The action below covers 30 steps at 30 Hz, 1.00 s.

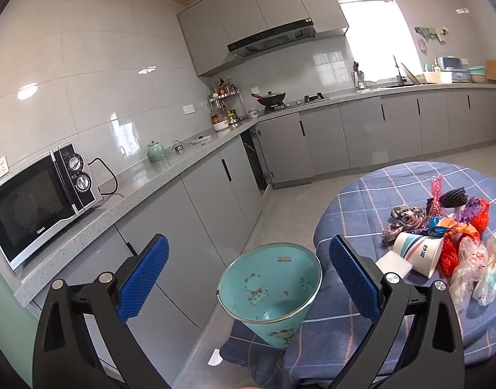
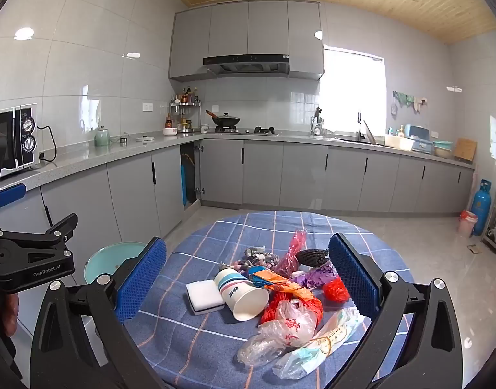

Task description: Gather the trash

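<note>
Two grippers: your left gripper (image 1: 248, 278) and right gripper (image 2: 248, 275) both stand wide, holding nothing; ribbed blue pads on black arms.
Bin: a teal metal-rimmed trash bin (image 1: 270, 291), round and tapered, cartoon prints on its wall, tilted mouth toward you, between your left jaws at 12 o'clock, touching neither pad.
Table: round, draped in a blue plaid cloth (image 2: 196, 340); its edge curves just beside the bin.
Trash heap: at 12 o'clock of your right gripper, mid-table.
Paper cup (image 2: 241, 295): white, striped, on its side, against a white sponge block (image 2: 204, 295).
Crinkled items: clear plastic bag (image 2: 280, 334), orange wrapper (image 2: 280, 285), red mesh (image 2: 335, 291).
Open room: grey floor (image 2: 410, 227) beyond the far table edge.
</note>
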Motion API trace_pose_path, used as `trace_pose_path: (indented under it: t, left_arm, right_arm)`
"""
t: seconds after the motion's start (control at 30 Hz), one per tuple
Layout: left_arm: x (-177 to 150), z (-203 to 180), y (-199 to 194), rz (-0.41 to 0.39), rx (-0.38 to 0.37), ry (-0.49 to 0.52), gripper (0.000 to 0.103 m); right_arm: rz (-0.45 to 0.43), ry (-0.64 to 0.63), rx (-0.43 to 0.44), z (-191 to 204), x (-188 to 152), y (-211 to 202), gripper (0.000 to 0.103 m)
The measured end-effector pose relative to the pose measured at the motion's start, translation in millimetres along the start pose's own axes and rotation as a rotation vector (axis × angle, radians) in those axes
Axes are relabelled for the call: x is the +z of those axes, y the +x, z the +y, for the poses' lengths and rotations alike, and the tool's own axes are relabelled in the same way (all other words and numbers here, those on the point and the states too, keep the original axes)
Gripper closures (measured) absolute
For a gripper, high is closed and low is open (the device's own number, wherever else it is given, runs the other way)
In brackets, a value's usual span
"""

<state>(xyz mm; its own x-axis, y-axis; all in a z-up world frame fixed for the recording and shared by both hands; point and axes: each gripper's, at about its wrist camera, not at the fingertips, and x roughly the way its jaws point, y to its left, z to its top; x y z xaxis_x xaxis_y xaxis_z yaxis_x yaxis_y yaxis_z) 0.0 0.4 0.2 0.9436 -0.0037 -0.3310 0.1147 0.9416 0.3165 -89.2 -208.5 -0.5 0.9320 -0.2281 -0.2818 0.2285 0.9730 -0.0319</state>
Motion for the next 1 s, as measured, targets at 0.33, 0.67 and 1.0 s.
trace_pose_path:
  t: [0.33,0.67,1.0]
  left_arm:
    - [-0.1,-0.1,-0.3,-0.006,0.002,0.002,0.006]
    - [-0.3,-0.3,0.4,-0.006,0.001,0.004,0.006]
    - [-0.4,-2.1,1.2,-0.008,0.002,0.007,0.006]
  right_arm:
    - [0.001,0.005,0.001,-0.4,0.5,-0.2,0.004]
    - [0.002,0.007,0.001,-0.9,0.9,-0.3,0.004]
    - [0.01,0.008,0.002,-1.4,-1.3,3.3,0.004]
